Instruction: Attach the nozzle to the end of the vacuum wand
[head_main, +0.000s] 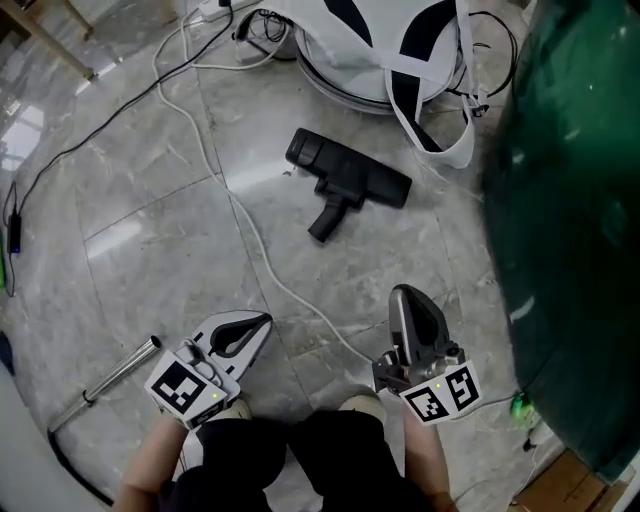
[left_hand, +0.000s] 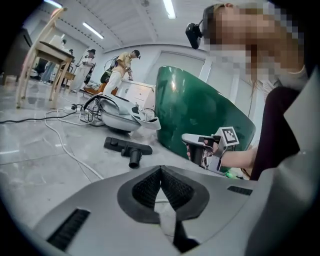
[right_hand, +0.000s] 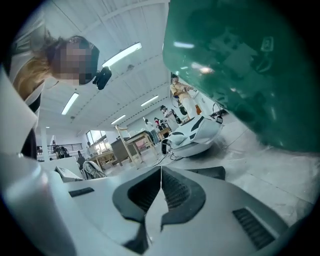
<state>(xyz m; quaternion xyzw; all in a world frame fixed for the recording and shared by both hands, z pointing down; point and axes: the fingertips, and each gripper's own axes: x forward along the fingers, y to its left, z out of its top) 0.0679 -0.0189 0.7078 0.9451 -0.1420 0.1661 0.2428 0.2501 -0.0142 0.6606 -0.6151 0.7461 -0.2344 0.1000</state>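
Note:
The black floor nozzle (head_main: 350, 185) lies flat on the grey marble floor, its neck pointing toward me; it also shows in the left gripper view (left_hand: 127, 147), and in the right gripper view its edge (right_hand: 209, 172) peeks over the jaws. A metal vacuum wand (head_main: 120, 370) lies at the lower left, joined to a black hose. My left gripper (head_main: 266, 321) is low, just right of the wand, shut and empty (left_hand: 161, 171). My right gripper (head_main: 400, 293) hangs short of the nozzle, also shut and empty (right_hand: 161, 170).
A white vacuum body (head_main: 370, 50) with tangled cables sits beyond the nozzle. A big green object (head_main: 570, 230) fills the right side. A white cord (head_main: 250, 230) runs across the floor between the grippers. Several people and a wooden chair (left_hand: 42, 55) are far off.

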